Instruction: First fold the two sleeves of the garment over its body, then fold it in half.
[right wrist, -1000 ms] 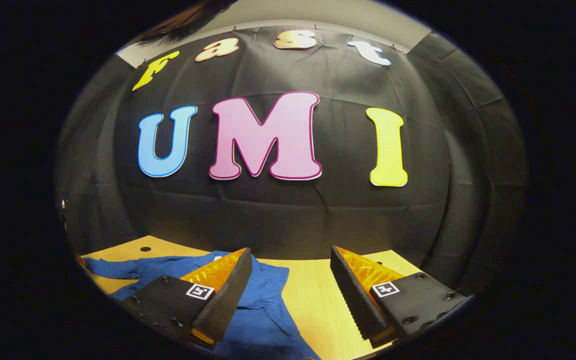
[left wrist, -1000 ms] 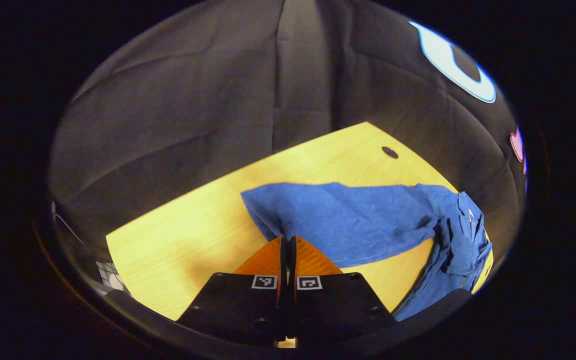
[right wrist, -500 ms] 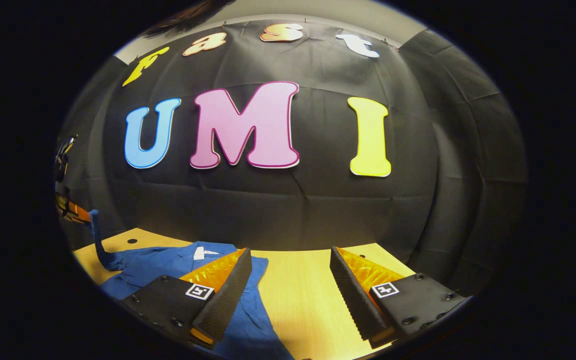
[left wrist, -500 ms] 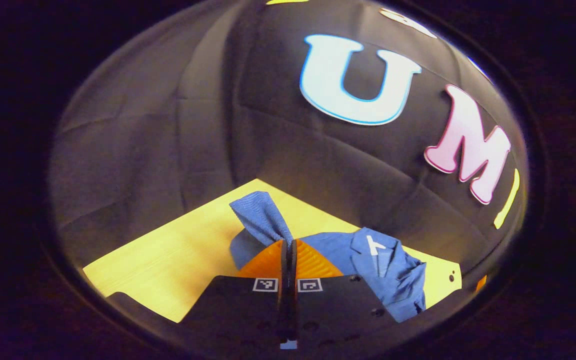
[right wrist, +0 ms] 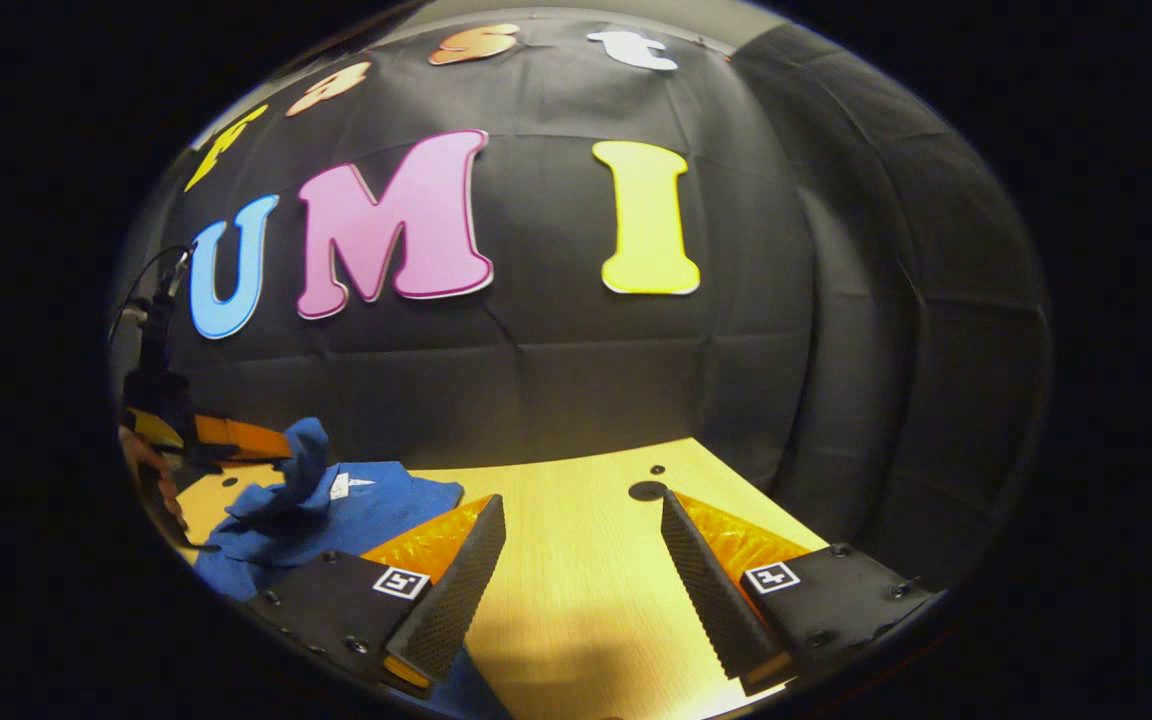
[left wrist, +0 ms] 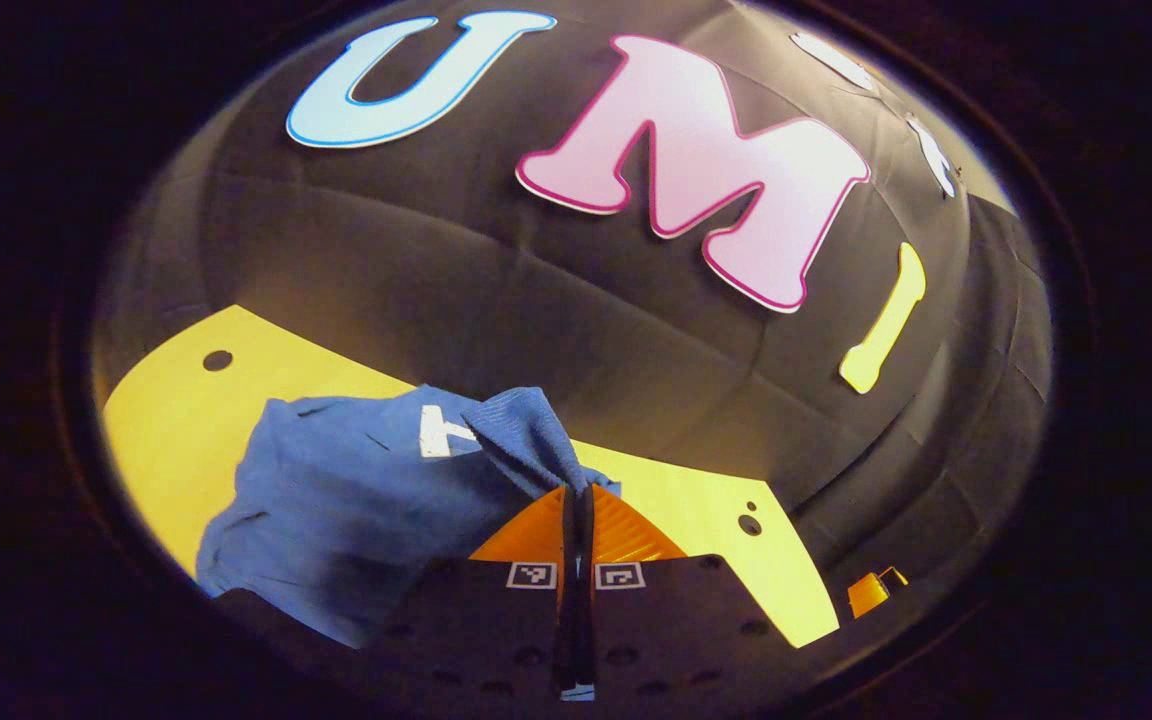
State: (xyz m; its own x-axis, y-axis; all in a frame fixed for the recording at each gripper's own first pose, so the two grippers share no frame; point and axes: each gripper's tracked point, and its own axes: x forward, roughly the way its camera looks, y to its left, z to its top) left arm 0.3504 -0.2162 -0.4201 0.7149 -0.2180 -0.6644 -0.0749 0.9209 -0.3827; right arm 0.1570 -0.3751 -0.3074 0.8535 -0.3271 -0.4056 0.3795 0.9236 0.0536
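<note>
A: Left side?
B: Blue shirt (left wrist: 336,500) lies bunched on the yellow bench (left wrist: 166,420), white tag up. Left hand-held gripper (left wrist: 576,495) is pressed together, pinching a sleeve (left wrist: 526,435) and holding it up over the shirt body.
A: Right side?
B: Right hand-held gripper (right wrist: 581,545) is spread wide, nothing between its fingers, above bare bench (right wrist: 576,560). The shirt (right wrist: 356,510) sits to its left, one finger overlapping the hem in view.
</note>
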